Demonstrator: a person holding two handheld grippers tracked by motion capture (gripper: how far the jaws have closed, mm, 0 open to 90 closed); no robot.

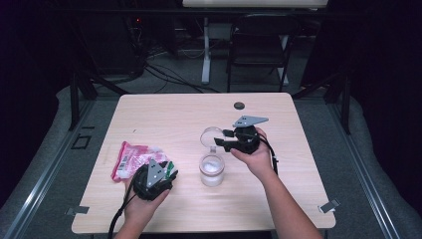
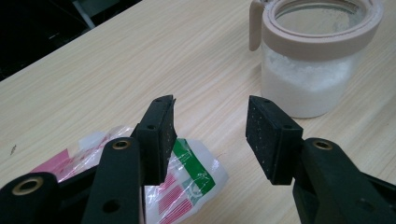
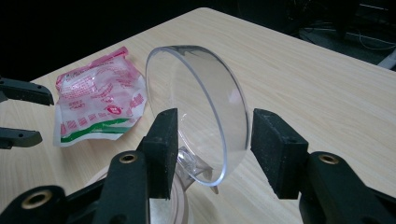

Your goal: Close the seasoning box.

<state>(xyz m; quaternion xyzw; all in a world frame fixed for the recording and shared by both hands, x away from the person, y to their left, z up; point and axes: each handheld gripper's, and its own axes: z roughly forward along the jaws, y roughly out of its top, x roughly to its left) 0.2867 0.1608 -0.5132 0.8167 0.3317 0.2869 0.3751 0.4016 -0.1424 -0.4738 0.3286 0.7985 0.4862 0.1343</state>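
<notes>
Packet, jar and raised lid on a mostly bare table.

The left gripper [image 1: 169,174] hangs released beside the red-and-white packet [image 1: 132,157] near the table [image 1: 164,112] front-left; wide bare wood lies behind. The jar [image 1: 212,171] of white powder stands mid-table, clear of every edge. Its clear lid [image 3: 198,109] stands tipped up between the right gripper's [image 3: 212,151] parted jaws, unpinched as far as the right gripper view shows.
</notes>
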